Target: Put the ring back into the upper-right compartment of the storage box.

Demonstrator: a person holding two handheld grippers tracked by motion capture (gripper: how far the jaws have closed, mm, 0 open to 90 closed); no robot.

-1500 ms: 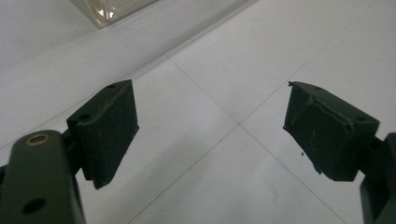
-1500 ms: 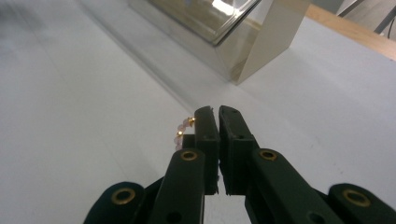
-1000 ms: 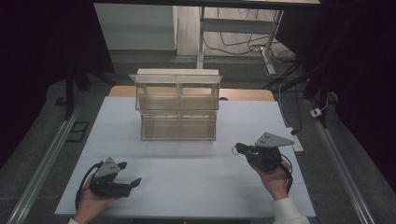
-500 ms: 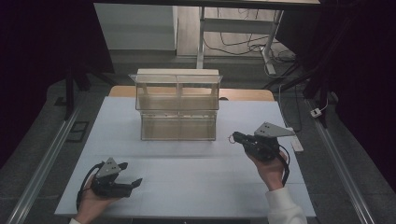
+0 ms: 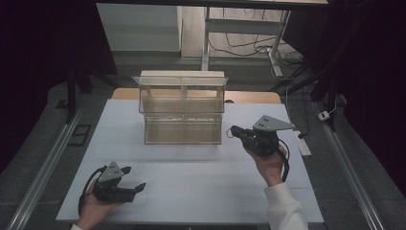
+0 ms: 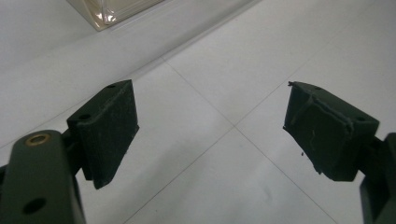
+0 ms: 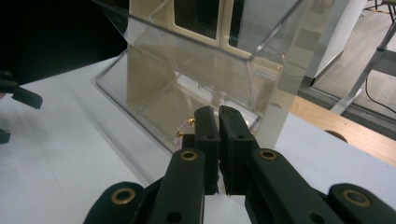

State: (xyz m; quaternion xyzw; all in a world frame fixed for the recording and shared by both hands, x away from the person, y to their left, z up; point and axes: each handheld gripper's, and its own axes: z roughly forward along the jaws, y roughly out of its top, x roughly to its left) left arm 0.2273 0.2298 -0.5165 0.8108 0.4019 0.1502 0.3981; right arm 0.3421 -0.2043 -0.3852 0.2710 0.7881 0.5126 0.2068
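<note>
On the white bench, the left gripper rests at 7 o'clock, jaws wide and empty, while the right gripper at 3 o'clock, jaws pressed together on nothing, points at the clear bin.

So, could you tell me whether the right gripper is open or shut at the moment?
Shut: in its own view the right gripper has both black jaws nearly together, nothing between them.

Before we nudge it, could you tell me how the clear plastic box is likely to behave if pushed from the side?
The clear plastic box looks stiff with thin walls, so probably light. It stands on a smooth white table, so it would likely slide. Being tall, it might tip if pushed near the top.
</note>
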